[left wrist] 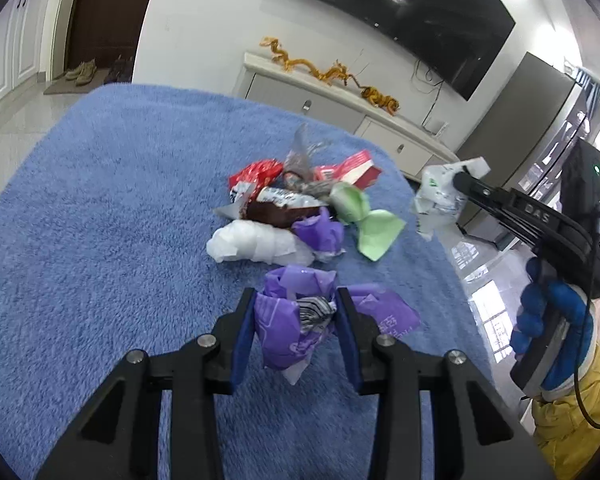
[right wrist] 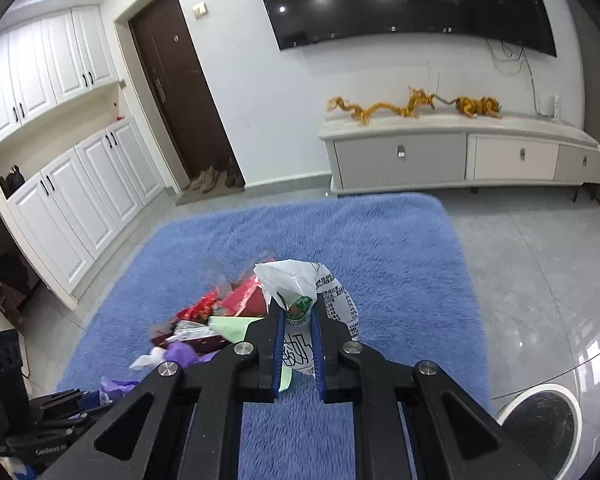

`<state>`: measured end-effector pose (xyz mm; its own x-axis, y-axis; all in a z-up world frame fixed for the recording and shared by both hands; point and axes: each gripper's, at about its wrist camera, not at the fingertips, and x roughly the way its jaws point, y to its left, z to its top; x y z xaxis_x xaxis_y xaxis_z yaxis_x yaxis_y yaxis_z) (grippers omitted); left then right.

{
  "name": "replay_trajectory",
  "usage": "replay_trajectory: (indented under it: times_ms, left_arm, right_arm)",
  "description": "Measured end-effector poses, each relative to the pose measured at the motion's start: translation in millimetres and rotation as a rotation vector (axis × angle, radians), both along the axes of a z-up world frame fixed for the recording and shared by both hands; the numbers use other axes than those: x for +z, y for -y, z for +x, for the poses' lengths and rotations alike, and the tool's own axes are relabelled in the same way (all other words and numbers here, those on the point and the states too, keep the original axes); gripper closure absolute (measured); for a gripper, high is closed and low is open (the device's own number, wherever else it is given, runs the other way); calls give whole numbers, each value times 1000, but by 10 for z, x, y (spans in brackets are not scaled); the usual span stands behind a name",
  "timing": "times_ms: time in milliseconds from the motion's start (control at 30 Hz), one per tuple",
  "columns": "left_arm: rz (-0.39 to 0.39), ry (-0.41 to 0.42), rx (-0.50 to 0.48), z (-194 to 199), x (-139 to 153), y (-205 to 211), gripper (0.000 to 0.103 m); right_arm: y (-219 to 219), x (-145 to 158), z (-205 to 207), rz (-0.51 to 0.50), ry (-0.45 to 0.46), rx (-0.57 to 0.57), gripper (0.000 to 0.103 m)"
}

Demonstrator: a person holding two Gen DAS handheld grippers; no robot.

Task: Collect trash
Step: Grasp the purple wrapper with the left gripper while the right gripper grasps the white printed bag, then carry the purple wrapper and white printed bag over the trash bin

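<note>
We have the left tongs closed on a crumpled purple wrapper, just on the near side of the trash pile on the blue rug. The right tongs are pinched nearly together on a white printed bag, lifted to the right of the pile, probably clear of the rug. Both pieces are light, soft and slick; we grip bunched folds, since loose edges slip.
</note>
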<state>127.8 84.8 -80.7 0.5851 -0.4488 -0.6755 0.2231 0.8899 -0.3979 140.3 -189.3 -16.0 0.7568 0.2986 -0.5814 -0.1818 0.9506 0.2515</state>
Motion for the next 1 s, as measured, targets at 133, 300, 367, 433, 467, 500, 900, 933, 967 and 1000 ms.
replay_trajectory:
  times_ms: [133,300,367,433,467,500,900,933,967,1000]
  left_arm:
    - [-6,28,4,-173,158,-30,67]
    - [-3,69,-9,-385,366,-14,67]
    - [-4,82,-16,-421,443,8,67]
    - [1,98,-27,-484,527,54,67]
    - [5,107,-33,-533,573,80,67]
    - [6,113,-40,-557,608,106,67]
    - [56,136,-165,-580,893,915,67]
    - [63,134,-181,-571,902,1022,67]
    - [75,132,-203,-554,912,1170,67]
    - [84,129,-222,-538,914,1296,67]
  right_arm:
    - [108,213,-329,23,43,-9,91]
    - [303,497,-760,37,107,-30,91]
    - [377,570,-908,43,128,-41,91]
    - [461,640,-1065,51,149,-53,91]
    - [494,663,-1122,54,156,-59,91]
    - [536,688,-1185,57,163,-66,91]
    - [1399,611,-1666,106,198,-218,91]
    - [1487,574,-1681,116,195,-231,91]
    - [1609,519,-1697,130,189,-248,91]
    - [1709,463,-1715,140,183,-264,91]
